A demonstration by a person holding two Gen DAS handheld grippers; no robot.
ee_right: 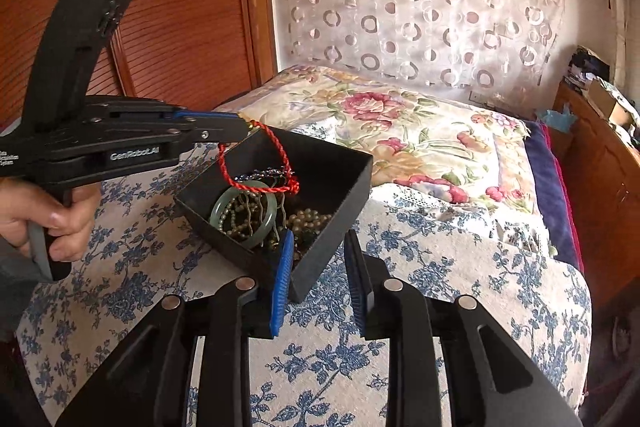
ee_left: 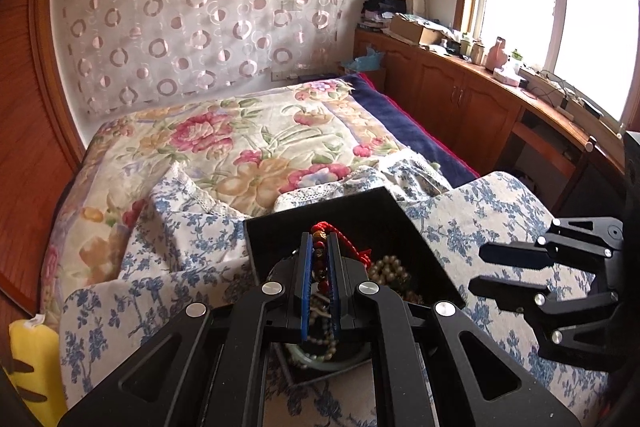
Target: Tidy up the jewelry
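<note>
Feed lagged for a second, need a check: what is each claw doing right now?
Left claw: shut on the red cord bracelet, over the black box.
Right claw: open, holding nothing, astride the box's near corner.

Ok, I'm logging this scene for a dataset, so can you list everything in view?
Jewelry box: one, black, on the blue-floral cloth.
Cord bracelet: one, red, hanging from the left jaws into the box.
Bangle: one, pale green, inside the box.
Bead strands: several, cream, inside the box.
Blue-floral cloth: one, white and blue, foreground.
Flowered quilt: one, pink and cream, on the bed.
Curtain: one, sheer with rings, back wall.
Cabinets: wooden, under the window.
Left gripper: shut on the cord bracelet.
Right gripper: jaws straddle the box corner.
Hand: one, on the left gripper's handle.
</note>
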